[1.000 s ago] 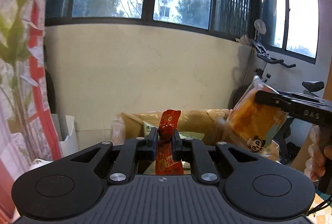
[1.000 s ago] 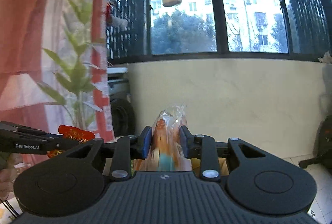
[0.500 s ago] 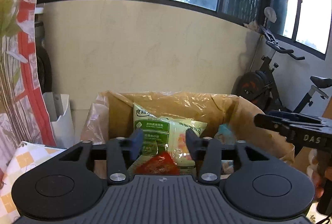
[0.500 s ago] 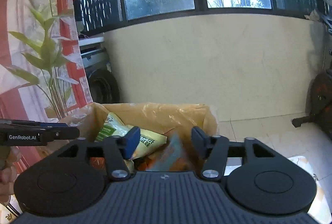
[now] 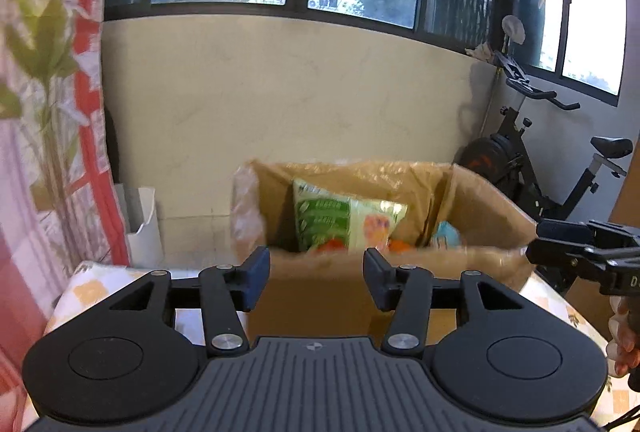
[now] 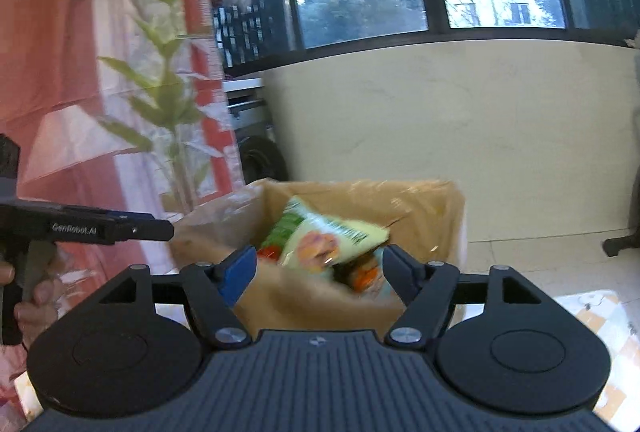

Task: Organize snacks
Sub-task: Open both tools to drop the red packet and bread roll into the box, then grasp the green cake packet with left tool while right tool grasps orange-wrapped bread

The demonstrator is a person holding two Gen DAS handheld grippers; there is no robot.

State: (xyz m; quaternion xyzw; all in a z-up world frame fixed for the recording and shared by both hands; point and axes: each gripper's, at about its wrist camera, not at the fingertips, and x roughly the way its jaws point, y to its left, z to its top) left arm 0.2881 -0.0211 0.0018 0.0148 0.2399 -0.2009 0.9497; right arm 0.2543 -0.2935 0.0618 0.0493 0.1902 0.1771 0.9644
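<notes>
A cardboard box [image 5: 484, 192] lined with clear plastic stands ahead of both grippers, its wall [image 6: 432, 208] also showing in the right wrist view. A green-and-yellow snack bag [image 5: 340, 220] leans inside it, with a red pack [image 5: 332, 246] and an orange packet [image 5: 398, 244] lower down. From the right wrist, the same bag [image 6: 320, 236] lies over the orange packet [image 6: 366, 274]. My left gripper [image 5: 316, 268] is opening with nothing between its fingers, just short of the box. My right gripper [image 6: 319, 264] is opening too, equally bare.
The box rests on a table with a chequered cloth [image 5: 92, 288]. A white bin [image 5: 142, 228] stands on the floor at left by a red leaf-print curtain [image 5: 48, 112]. An exercise bike [image 5: 520, 168] stands at right. A hand [image 6: 36, 296] holds the left gripper's handle.
The left gripper let go of the red pack and the right let go of the orange bag; both snacks now lie in the box. Both jaws opened wider and both grippers drew back.
</notes>
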